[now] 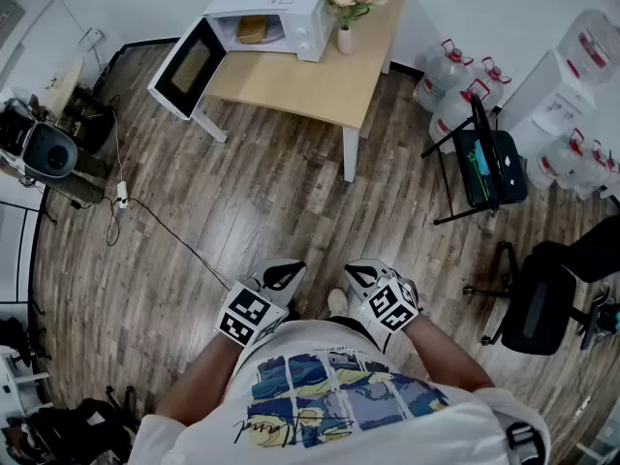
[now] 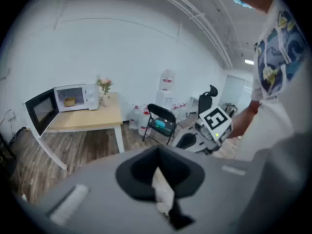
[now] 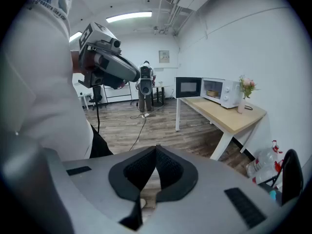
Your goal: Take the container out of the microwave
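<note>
A white microwave [image 1: 281, 13] stands at the far end of a light wooden table [image 1: 310, 80], its door [image 1: 189, 66] swung wide open to the left. Inside sits a brownish container [image 1: 254, 29], also visible small in the left gripper view [image 2: 70, 102] and the right gripper view [image 3: 211, 93]. Both grippers are held close to the person's body, well short of the table. My left gripper [image 1: 281, 275] [image 2: 157, 152] is shut and empty. My right gripper [image 1: 360, 277] [image 3: 156, 149] is shut and empty too.
A vase of pink flowers [image 1: 345, 39] stands right beside the microwave. Water jugs [image 1: 448, 76], a black folding chair [image 1: 489, 163] and an office chair [image 1: 542, 298] are at the right. A cable [image 1: 165, 226] crosses the wooden floor; equipment [image 1: 44, 148] stands at the left.
</note>
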